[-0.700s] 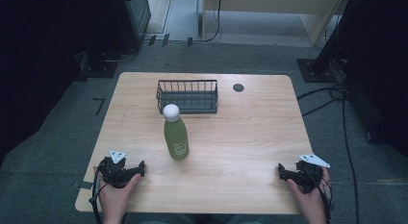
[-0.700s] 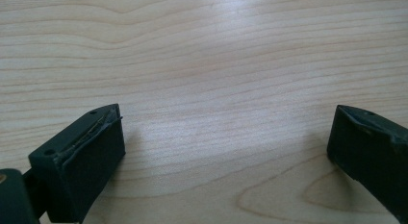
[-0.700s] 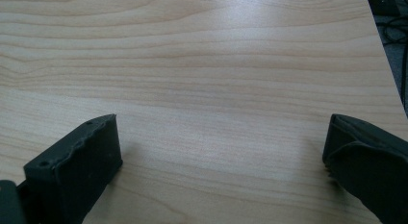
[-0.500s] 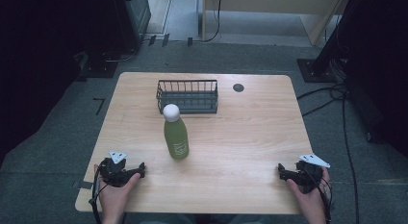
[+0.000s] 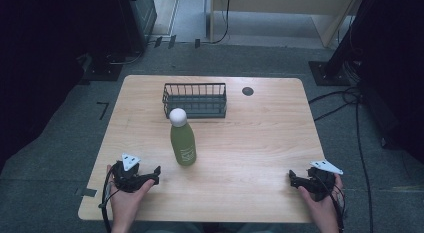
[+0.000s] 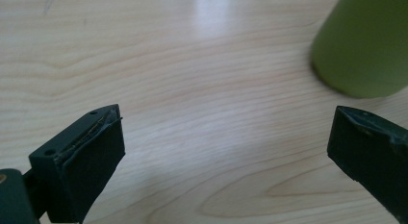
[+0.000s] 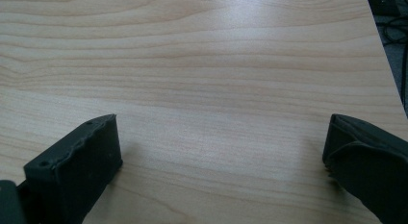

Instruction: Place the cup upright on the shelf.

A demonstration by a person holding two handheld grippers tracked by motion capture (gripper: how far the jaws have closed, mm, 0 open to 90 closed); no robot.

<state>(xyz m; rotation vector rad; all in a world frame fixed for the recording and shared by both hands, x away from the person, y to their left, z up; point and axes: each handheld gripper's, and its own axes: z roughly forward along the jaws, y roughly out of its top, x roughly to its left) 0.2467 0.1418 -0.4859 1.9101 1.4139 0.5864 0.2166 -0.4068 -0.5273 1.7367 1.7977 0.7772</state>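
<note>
Bottle (image 5: 183,142) stands upright near the middle of the table (image 5: 260,143), green body, white round cap, a pale label low on its side that is too small to read. Just beyond it, at the far side, sits the wire basket (image 5: 194,99), dark and open-topped, and from above the cap seems to overlap the basket's near wall, though whether they touch I cannot tell. To the right of the basket there is a small dark round spot (image 5: 247,91) in the tabletop.

Down at the near left corner, the left gripper (image 5: 152,174) rests low over the wood in the person's left hand (image 5: 125,195), pointing right, with the bottle near it, off to the far right of its tips. In the left gripper view the jaws are spread wide, bare wood between them, and the bottle's green base (image 6: 363,43) sits ahead and to the right, apart from both pads.

Over at the near right corner, the right gripper (image 5: 291,178) lies in the right hand (image 5: 322,203), pointing left, well apart from the bottle. The right gripper view shows its jaws spread wide too, nothing between them but wood grain, with the table's edge and dark floor at the upper right.
</note>
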